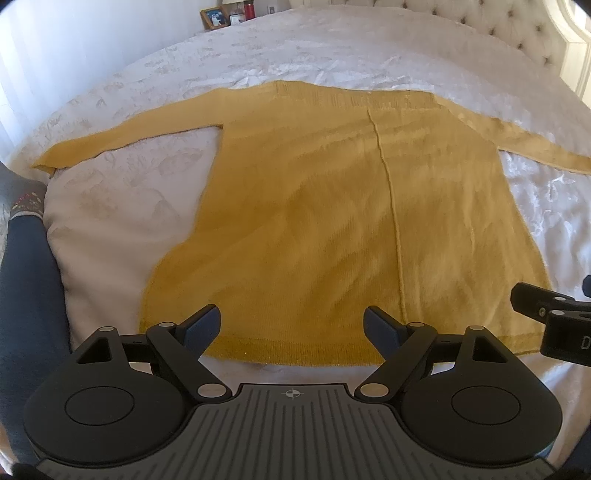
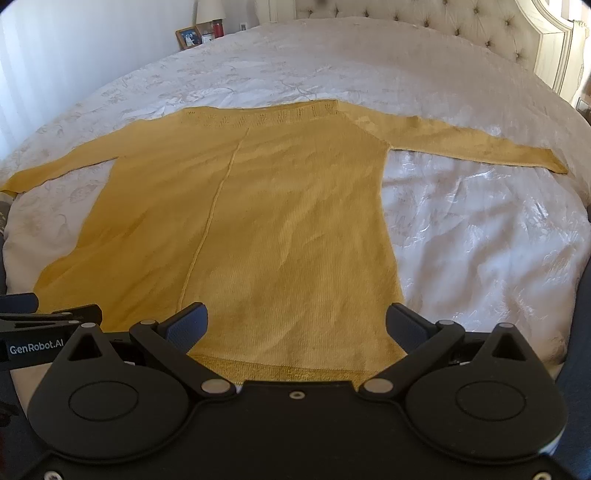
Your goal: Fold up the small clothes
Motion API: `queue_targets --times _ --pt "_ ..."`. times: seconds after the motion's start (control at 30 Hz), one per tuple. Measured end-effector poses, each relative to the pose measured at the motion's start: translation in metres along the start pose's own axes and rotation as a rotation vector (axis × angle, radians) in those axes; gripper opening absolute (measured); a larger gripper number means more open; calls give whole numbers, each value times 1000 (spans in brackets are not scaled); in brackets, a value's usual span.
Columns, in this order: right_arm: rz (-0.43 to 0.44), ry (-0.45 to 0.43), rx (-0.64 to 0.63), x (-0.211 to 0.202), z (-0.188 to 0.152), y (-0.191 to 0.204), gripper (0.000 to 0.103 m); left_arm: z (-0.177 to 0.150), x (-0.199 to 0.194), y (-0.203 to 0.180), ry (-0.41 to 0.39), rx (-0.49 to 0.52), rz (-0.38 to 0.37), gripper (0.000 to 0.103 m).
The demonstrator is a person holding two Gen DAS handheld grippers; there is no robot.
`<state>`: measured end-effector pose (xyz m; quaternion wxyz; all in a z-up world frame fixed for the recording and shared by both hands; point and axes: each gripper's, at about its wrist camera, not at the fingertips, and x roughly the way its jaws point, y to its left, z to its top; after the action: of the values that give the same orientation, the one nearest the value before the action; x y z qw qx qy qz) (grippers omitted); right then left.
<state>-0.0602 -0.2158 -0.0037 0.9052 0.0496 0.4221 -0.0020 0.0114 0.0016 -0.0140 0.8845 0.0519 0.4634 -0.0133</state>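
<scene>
Left gripper (image 1: 291, 325) and right gripper (image 2: 295, 323), side by side, each with jaws spread wide and nothing between the pads, poised above the near hem of a mustard-yellow knit sweater (image 1: 332, 206). The sweater lies flat and unfolded on a white patterned bedspread (image 1: 110, 206), hem toward the grippers, neckline away, both sleeves stretched outward. Beyond stand a tufted headboard (image 2: 461, 26) and a framed photograph (image 2: 188, 37).

A bedroom: quilted bed (image 2: 480, 229), tufted headboard (image 2: 461, 29), framed photo (image 2: 188, 38).
</scene>
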Motion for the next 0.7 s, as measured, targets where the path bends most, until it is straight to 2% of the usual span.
queue_targets --times 0.7 --pt "10 27 22 8 2 -2 102 0 9 1 14 -7 -9 85"
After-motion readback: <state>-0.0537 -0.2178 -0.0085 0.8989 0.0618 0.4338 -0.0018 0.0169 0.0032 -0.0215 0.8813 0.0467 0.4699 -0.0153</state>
